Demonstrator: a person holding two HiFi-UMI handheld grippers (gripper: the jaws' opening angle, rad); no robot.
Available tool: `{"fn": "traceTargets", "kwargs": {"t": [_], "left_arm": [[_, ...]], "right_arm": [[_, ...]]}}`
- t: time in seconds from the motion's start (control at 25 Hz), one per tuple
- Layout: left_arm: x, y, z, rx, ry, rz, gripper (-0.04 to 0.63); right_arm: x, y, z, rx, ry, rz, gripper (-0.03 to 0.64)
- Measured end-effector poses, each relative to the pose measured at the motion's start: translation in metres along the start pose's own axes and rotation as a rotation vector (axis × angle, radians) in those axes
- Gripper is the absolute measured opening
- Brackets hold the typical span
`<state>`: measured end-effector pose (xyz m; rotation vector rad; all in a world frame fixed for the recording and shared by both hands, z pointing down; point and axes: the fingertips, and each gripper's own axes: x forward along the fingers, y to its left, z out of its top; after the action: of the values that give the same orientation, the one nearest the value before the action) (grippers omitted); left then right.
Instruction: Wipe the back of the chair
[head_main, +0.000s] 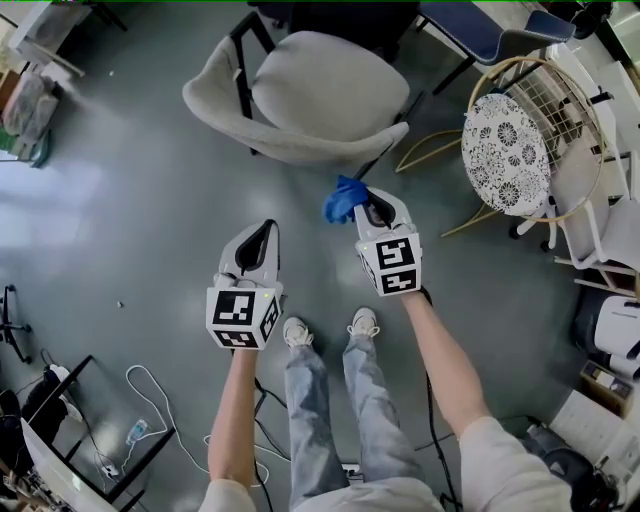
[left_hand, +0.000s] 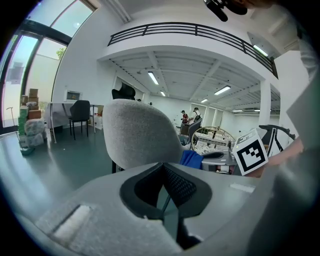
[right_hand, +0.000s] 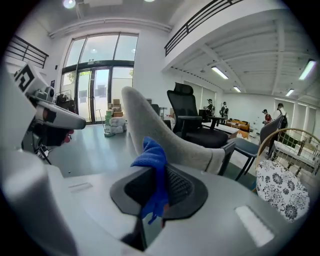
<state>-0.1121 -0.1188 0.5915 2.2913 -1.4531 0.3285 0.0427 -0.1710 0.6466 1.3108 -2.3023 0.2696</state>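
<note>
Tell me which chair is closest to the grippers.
The grey chair, just ahead of the right gripper and its cloth; the wire chair with floral cushion stands farther right.

- The right gripper has its jaws closed on a blue cloth.
- The cloth bunches up above the jaw tips; a short end hangs down between the pads.
- A grey chair stands just beyond the cloth, its curved back rising to the left.
- The cloth looks close to the chair back; contact cannot be confirmed.
- The left gripper shows at the left edge.
- A black office chair stands behind the grey chair.
- A wire chair with a floral cushion stands at the right.
- Glass doors and stacked boxes fill the far left.
</note>
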Motion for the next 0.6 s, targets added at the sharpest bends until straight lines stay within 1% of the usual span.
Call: {"fn": "traceTargets", "kwargs": {"t": [0.12, 0.4, 0.6], "left_arm": [[-0.002, -0.007, 0.005, 0.007, -0.007, -0.002, 0.005], [-0.007, -0.014, 0.019, 0.019, -0.025, 0.003, 0.005], [-0.009, -0.013, 0.016, 0.018, -0.022, 0.004, 0.005]], "right_arm": [[-0.007, -0.011, 0.016, 0.016, -0.033, -0.028, 0.038], [-0.013, -0.024, 0.055, 0.029, -0.100, -0.054, 0.038], [-0.009, -0.027, 0.067, 0.062, -0.124, -0.069, 0.038]]}}
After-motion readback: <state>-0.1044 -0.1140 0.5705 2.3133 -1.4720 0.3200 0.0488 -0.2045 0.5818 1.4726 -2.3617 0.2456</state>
